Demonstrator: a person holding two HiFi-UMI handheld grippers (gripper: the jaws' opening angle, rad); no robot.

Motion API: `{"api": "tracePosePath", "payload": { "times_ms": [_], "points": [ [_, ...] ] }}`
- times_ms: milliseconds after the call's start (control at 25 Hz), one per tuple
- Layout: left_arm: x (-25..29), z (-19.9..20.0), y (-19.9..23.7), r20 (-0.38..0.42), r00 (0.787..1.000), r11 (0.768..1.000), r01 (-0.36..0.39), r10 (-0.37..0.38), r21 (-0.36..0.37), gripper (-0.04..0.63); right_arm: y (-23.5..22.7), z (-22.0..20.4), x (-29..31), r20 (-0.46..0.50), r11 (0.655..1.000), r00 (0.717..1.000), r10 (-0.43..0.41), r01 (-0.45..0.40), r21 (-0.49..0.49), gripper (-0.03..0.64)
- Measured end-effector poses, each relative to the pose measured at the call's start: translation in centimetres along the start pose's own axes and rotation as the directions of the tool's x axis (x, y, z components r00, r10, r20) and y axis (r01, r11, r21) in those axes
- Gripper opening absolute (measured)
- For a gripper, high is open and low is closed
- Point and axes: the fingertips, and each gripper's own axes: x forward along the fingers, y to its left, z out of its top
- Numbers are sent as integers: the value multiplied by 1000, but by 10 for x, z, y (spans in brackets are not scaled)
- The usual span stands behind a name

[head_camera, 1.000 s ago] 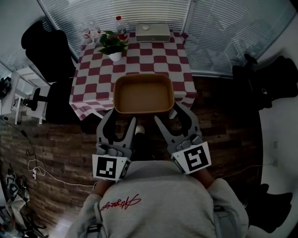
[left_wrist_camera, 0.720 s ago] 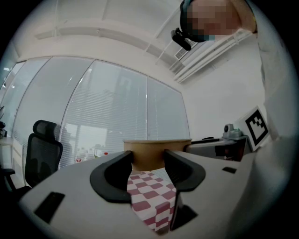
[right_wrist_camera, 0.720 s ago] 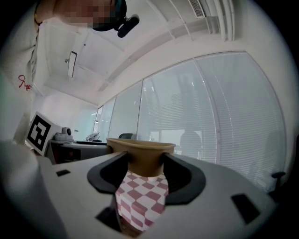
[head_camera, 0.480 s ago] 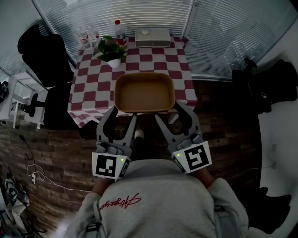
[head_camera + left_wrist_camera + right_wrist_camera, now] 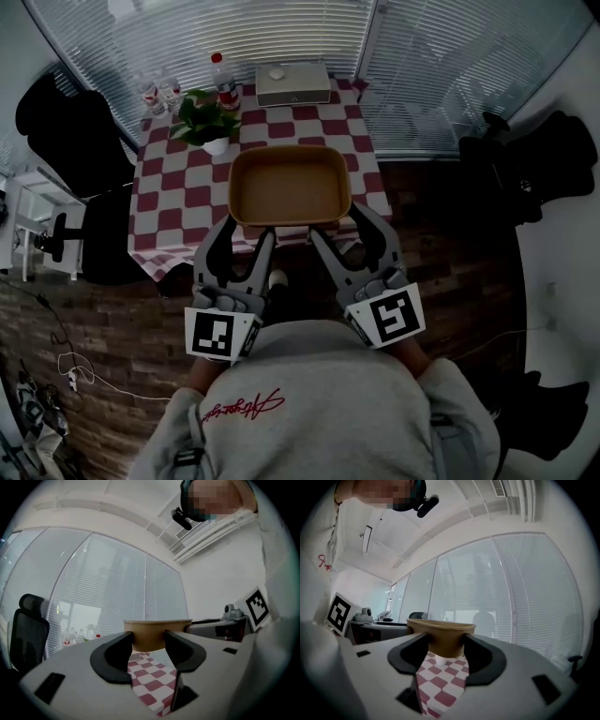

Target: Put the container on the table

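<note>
An empty tan rectangular container hangs level over the near part of the red-and-white checked table. My left gripper is shut on its near left corner, and my right gripper is shut on its near right corner. In the left gripper view the container sits between the dark pads of that gripper, with the checked cloth below. In the right gripper view the container is likewise clamped in that gripper.
A potted plant, a red-capped bottle and clear bottles stand at the table's far left. A white box lies at the far edge by the window blinds. A black office chair is left of the table.
Both grippers have carried the container forward. It now lies farther over the table, and the table and window have come closer. The jaws kept their hold.
</note>
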Motion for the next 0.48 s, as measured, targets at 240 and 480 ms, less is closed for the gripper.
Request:
{"api": "tracePosePath", "payload": {
  "times_ms": [240,480],
  "points": [
    [29,3,15,3,1000,1000,19,-19,-6,221,-18,4,24,-3,1000,1000,-24,24,-10,232],
    [56,5,29,12,999,999,49,-49,0,221,-33,6,48,-3,999,999,-46,46,-15,232]
  ]
}}
